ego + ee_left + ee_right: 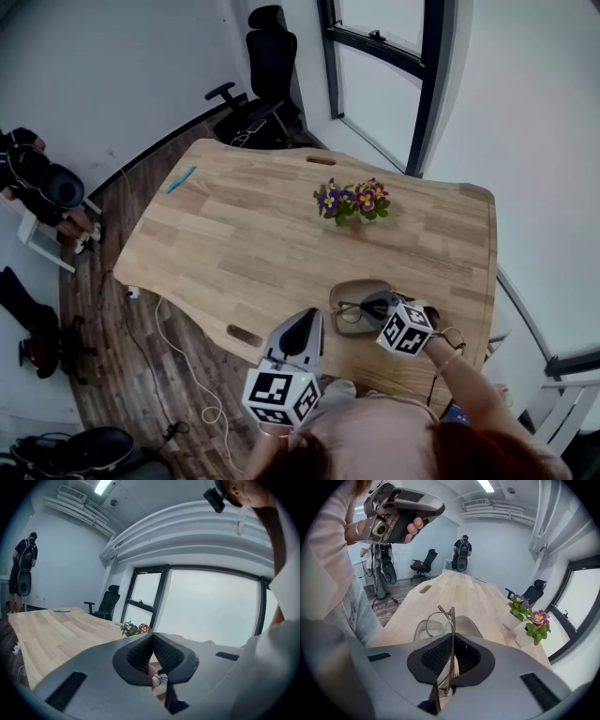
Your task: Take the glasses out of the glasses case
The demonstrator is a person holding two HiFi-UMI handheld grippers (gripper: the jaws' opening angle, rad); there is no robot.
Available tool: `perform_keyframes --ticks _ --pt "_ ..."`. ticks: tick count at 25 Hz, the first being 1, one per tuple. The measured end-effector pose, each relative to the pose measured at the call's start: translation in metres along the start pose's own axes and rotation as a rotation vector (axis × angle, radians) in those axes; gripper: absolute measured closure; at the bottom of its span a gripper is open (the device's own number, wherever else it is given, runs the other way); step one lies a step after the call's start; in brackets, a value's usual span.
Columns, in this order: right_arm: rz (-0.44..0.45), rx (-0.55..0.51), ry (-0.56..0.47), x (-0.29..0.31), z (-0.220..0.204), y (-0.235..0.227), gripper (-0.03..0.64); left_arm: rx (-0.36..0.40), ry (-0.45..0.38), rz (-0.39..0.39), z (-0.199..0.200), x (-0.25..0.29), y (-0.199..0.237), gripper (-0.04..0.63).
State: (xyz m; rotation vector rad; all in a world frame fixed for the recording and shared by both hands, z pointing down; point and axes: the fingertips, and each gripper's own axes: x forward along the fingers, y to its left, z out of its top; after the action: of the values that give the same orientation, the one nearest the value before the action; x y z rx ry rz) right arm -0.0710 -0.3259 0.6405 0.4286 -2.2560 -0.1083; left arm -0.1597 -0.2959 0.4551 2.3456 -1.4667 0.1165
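The light wooden table (234,248) is left mostly bare; purple potted flowers (352,202) are set at 12 o'clock from the grey glasses case (361,285).

Quick rundown of where everything sits

The table (234,244) fills the middle. The flower pots (352,202) stand a bit right of centre and a small slim item (181,179) lies way off by the far left corner. The glasses case (349,325) lies near the front edge, in front of the flowers. The right gripper (375,305) sits right over it, jaws pinched on the glasses (447,620), with the case just beyond them. The left gripper (307,321) hangs just left of the case at the front edge, jaws together, nothing in them. An office chair (267,56) stands behind the table by the window (384,75). A cable (178,366) trails on the floor, front left.
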Motion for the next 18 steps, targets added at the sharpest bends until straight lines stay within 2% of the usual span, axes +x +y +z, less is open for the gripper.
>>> perform_keyframes --ticks 18 --pt "-0.141 0.233 -0.185 -0.053 0.026 -0.01 0.604 0.004 -0.027 -0.007 0.008 -0.008 -0.021 0.595"
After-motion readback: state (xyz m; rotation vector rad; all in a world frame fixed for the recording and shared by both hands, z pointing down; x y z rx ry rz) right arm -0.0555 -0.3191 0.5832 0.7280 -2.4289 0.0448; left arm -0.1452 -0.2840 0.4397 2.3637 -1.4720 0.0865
